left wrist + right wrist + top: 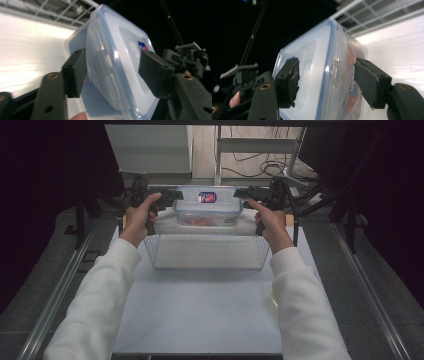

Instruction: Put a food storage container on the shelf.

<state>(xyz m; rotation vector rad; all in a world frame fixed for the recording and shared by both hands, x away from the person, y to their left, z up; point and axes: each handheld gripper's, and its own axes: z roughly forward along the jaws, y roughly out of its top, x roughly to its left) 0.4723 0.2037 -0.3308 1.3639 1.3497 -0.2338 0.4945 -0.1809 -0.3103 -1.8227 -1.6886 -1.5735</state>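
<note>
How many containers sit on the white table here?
2: a clear lidded plastic box at the far end between both grippers, and a white wire basket just in front of it. Others may be hidden.

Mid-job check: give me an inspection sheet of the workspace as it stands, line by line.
Surface: white table top, bare in front of the basket.
Job's things: clear lidded container with a blue-red label, orange contents inside, just beyond the wire basket.
Clutter: small yellowish object by the right sleeve, too hidden to identify.
Grippers: left gripper and right gripper each straddle one end of the container; jaws open, pads off the lid edge.
Cables: black cables on the floor behind the table.
Surroundings: dark curtains at both sides, metal frame behind.
</note>
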